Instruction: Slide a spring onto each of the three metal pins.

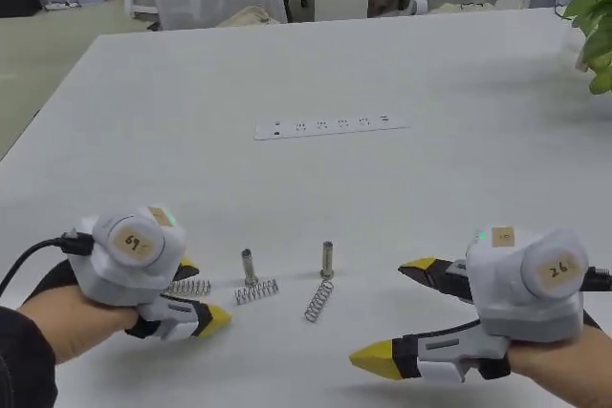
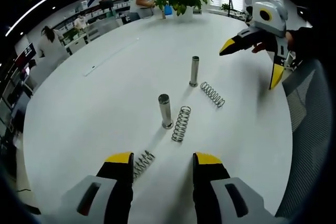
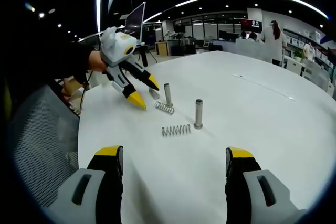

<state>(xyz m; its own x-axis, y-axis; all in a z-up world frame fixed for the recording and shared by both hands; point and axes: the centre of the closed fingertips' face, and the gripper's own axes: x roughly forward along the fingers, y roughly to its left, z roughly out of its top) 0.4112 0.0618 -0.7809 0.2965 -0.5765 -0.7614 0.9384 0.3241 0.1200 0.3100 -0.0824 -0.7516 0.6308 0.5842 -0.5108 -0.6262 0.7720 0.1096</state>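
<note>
While left tongs (image 2: 164,157) and right tongs (image 3: 176,152) both gape empty, three springs (image 1: 256,291) lie loose at lower centre on the table (image 1: 287,64), both visible pins (image 1: 249,267) bare.

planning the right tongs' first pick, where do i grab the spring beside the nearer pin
Probably across the coils of the spring, on its half away from the pin, coming down from above with the right tongs. It lies flat and slanted, one end near the pin's base, so this clears the pin and leaves an end free.
</note>
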